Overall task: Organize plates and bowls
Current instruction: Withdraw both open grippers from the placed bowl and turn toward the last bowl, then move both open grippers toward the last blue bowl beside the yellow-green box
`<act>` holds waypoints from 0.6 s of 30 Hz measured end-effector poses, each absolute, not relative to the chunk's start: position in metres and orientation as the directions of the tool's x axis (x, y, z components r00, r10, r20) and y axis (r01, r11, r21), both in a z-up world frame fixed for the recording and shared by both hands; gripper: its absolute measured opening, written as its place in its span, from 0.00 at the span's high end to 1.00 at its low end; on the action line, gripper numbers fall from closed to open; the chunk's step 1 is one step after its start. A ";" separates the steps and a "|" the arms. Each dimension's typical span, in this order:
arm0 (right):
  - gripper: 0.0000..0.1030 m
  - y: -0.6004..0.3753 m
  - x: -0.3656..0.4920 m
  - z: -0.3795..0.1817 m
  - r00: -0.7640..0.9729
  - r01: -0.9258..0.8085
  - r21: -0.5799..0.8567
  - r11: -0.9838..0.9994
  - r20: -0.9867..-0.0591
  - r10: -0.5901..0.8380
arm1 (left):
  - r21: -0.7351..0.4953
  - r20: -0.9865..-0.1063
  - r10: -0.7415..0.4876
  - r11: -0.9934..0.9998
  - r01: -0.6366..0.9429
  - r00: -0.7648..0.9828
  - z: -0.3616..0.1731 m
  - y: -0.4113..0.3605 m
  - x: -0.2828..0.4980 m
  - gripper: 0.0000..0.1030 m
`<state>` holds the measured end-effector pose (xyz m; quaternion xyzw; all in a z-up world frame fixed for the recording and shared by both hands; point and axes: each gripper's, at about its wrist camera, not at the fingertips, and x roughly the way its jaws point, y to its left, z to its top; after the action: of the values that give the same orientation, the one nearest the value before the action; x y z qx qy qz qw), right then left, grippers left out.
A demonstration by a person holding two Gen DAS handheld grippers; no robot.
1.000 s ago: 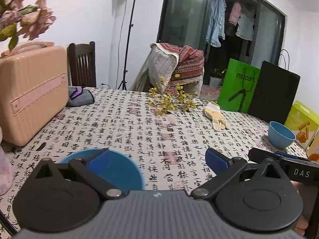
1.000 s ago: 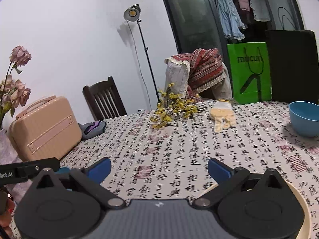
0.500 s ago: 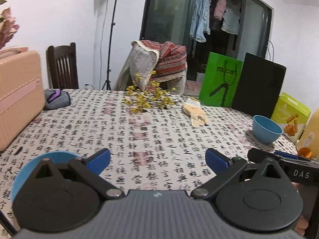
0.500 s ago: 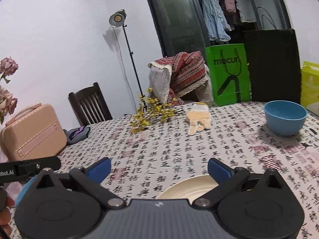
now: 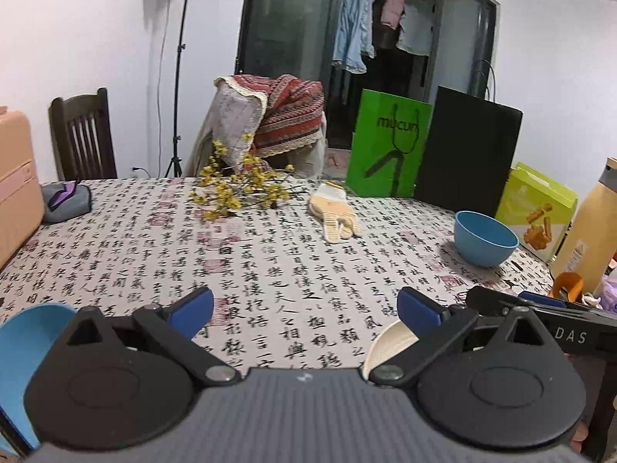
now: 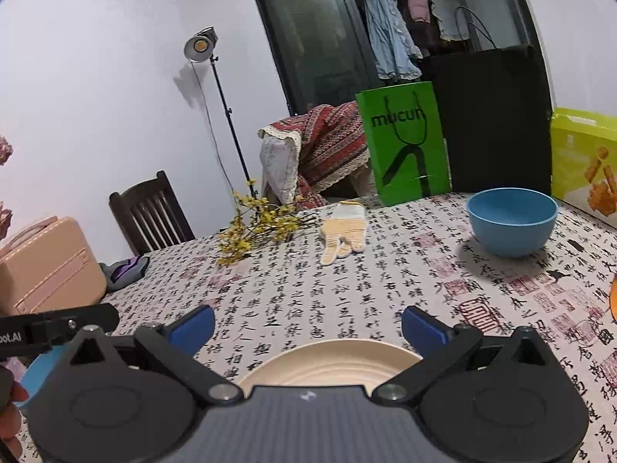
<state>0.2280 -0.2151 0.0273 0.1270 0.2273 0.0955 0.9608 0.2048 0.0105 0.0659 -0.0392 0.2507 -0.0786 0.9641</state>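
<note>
A blue bowl (image 5: 485, 238) (image 6: 512, 220) stands upright at the far right of the patterned table. A cream plate (image 6: 327, 362) lies flat just below my right gripper (image 6: 307, 326), whose fingers are spread wide with nothing between them. In the left wrist view the same cream plate (image 5: 387, 345) peeks out under the right finger. A blue plate (image 5: 23, 341) lies at the near left, half hidden behind my left gripper (image 5: 304, 310), which is open and empty. The blue plate's edge (image 6: 38, 372) shows at the left in the right wrist view.
A yellow glove (image 5: 334, 208) and yellow flower sprigs (image 5: 243, 187) lie mid-table. A pink case (image 6: 46, 266) and grey pouch (image 5: 63, 198) sit at the left. Green and black bags (image 5: 387, 150), a snack box (image 5: 538, 208) and a tan bottle (image 5: 588, 227) stand at the right.
Both views have swung to the right. The blue plate slid to the left edge of the left view, and the cream plate now sits centred under my right gripper. Both stayed open.
</note>
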 end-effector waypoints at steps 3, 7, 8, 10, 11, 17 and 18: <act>0.00 -0.224 0.229 0.025 0.881 -0.114 0.293 0.949 -0.412 0.233 | -0.114 -0.478 -0.186 0.982 0.149 0.858 0.066 0.001 0.209 0.00; 0.00 -0.239 0.231 0.022 0.885 -0.097 0.298 0.950 -0.411 0.219 | -0.120 -0.471 -0.213 0.977 0.178 0.856 0.066 -0.011 0.214 0.00; 0.00 -0.242 0.231 0.021 0.885 -0.093 0.300 0.950 -0.411 0.216 | -0.119 -0.472 -0.216 0.976 0.181 0.855 0.066 -0.015 0.215 0.00; 0.00 -0.248 0.232 0.021 0.887 -0.084 0.302 0.950 -0.412 0.209 | -0.118 -0.475 -0.220 0.975 0.186 0.852 0.065 -0.020 0.218 0.00; 0.00 -0.251 0.232 0.020 0.888 -0.080 0.302 0.950 -0.412 0.205 | -0.116 -0.478 -0.222 0.975 0.189 0.850 0.065 -0.024 0.220 0.00; 0.00 -0.273 0.233 0.017 0.896 -0.050 0.307 0.950 -0.407 0.179 | -0.133 -0.485 -0.243 0.970 0.204 0.840 0.062 -0.040 0.230 0.00; 0.00 -0.277 0.233 0.017 0.897 -0.045 0.311 0.949 -0.405 0.176 | -0.136 -0.488 -0.245 0.969 0.205 0.838 0.061 -0.042 0.232 0.00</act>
<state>0.2327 -0.2769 0.0170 0.1485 0.2194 0.0574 0.9626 0.2323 -0.0423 0.0610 -0.0391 0.2594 -0.1175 0.9578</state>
